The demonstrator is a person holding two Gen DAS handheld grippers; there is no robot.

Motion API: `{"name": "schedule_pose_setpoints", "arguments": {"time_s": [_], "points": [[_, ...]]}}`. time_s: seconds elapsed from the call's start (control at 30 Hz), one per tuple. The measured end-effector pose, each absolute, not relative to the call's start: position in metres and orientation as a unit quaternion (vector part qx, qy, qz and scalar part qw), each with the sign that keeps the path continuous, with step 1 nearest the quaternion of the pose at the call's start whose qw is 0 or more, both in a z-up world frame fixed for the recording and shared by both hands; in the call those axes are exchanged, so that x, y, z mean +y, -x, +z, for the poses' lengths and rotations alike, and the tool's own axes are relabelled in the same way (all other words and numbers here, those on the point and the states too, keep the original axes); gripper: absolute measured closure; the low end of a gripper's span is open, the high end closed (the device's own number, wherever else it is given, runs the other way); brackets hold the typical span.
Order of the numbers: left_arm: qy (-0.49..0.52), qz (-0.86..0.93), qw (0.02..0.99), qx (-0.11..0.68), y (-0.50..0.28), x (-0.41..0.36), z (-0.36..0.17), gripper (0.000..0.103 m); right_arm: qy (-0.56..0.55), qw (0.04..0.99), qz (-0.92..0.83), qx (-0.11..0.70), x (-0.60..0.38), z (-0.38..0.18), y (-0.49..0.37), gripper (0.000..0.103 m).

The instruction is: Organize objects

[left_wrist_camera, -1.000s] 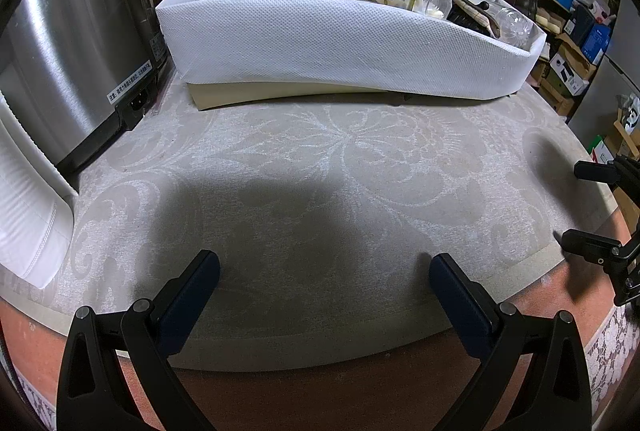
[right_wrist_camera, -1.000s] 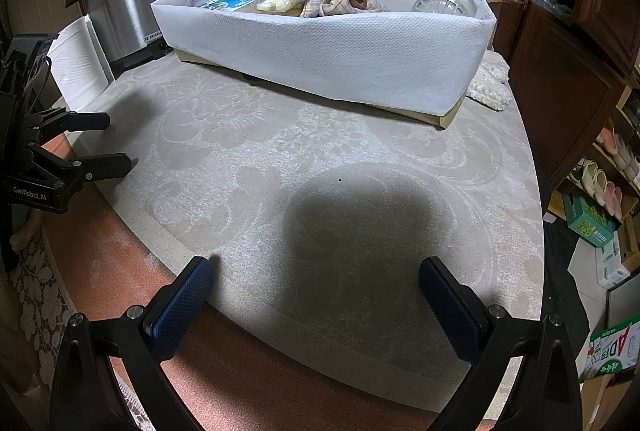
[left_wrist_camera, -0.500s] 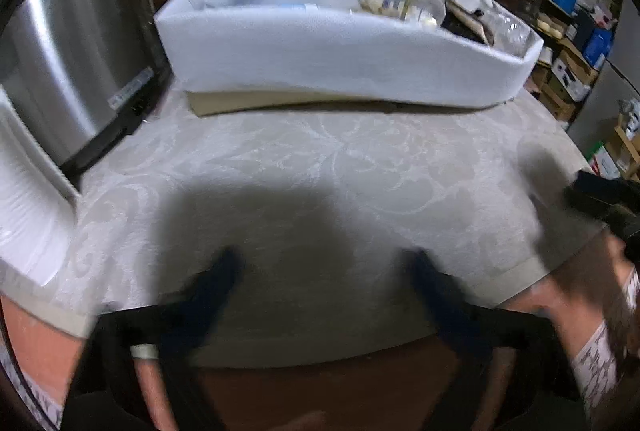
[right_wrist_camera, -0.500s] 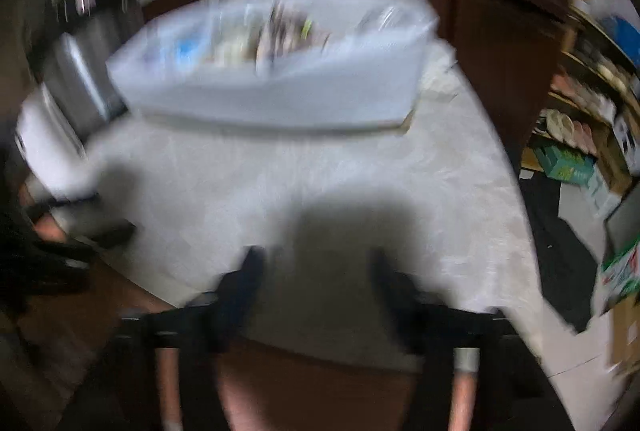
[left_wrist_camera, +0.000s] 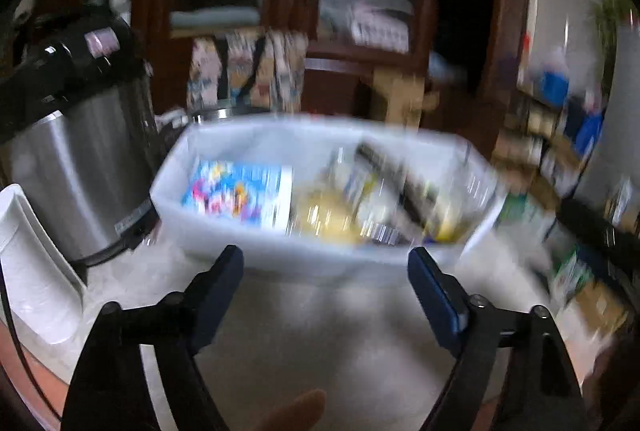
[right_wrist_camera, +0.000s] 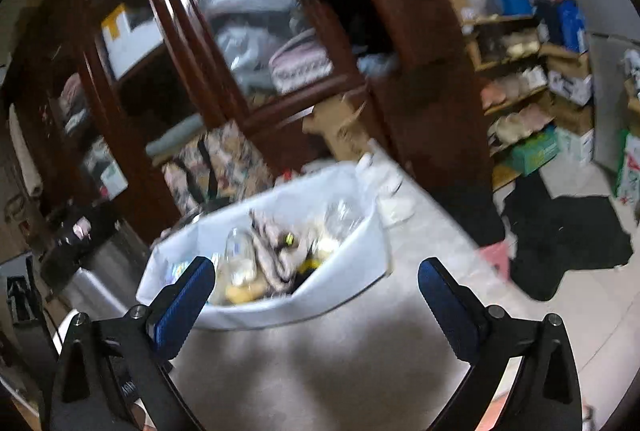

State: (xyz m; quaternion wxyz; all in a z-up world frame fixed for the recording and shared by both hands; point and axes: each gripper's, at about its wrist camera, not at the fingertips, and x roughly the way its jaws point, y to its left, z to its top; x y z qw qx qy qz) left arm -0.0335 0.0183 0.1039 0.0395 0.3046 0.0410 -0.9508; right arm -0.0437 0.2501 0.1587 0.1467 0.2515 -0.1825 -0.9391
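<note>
Left wrist view: the left gripper (left_wrist_camera: 324, 271) hangs above the pale tablecloth (left_wrist_camera: 320, 331) with nothing between its blue pads – the jaws stand wide and are opening. Ahead of it, across a bare stretch of cloth, sits the white bin (left_wrist_camera: 280, 251), motion-blurred. Inside, at the left end, lies a blue packet (left_wrist_camera: 236, 195) with bright print; to its right is a jumble of yellowish and dark things too smeared to name. A steel cooker (left_wrist_camera: 76, 183) with a black lid stands just left of the bin, and a white tray (left_wrist_camera: 36, 271) leans at the far left edge. A fingertip (left_wrist_camera: 296, 407) shows at the bottom, blurred

Right wrist view: the right gripper (right_wrist_camera: 316, 279) is also empty – its jaws are spread wide and opening. The view is tilted. The bin (right_wrist_camera: 352, 263) lies beyond the fingers, toward the left one, holding a clear bottle (right_wrist_camera: 240, 255), a crumpled cloth (right_wrist_camera: 272, 247) and other blurred items. The cooker (right_wrist_camera: 92, 247) is at the bin's left, a dark wooden cabinet (right_wrist_camera: 208, 31) behind
</note>
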Motion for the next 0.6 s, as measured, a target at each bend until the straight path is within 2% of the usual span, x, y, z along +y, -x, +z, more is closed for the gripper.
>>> {"name": "schedule_pose_setpoints", "arguments": {"time_s": [0.1,0.2,0.23,0.4,0.5,0.6], "points": [[-0.329,-0.943,0.058,-0.002,0.036,0.02,0.085,0.023,-0.3,0.154,-0.931,-0.137,0.236,0.145,0.052,0.007],[-0.376,-0.925,0.045,0.024,0.042,0.008,0.079,0.026,-0.316,0.146,-0.937,-0.029,0.205,0.133,0.047,0.009],[-0.388,-0.92,0.048,0.035,0.044,0.002,0.077,0.033,-0.311,0.139,-0.94,0.013,0.193,0.128,0.042,0.012],[-0.391,-0.917,0.073,0.035,0.037,-0.011,0.078,0.033,-0.248,0.117,-0.95,0.151,0.154,0.117,0.012,0.012],[-0.392,-0.918,0.056,0.022,0.032,-0.004,0.078,0.033,-0.236,0.143,-0.948,0.16,0.149,0.115,0.003,0.012],[-0.387,-0.92,0.058,0.004,0.028,0.001,0.078,0.033,-0.262,0.151,-0.944,0.134,0.158,0.114,0.014,0.012]]}}
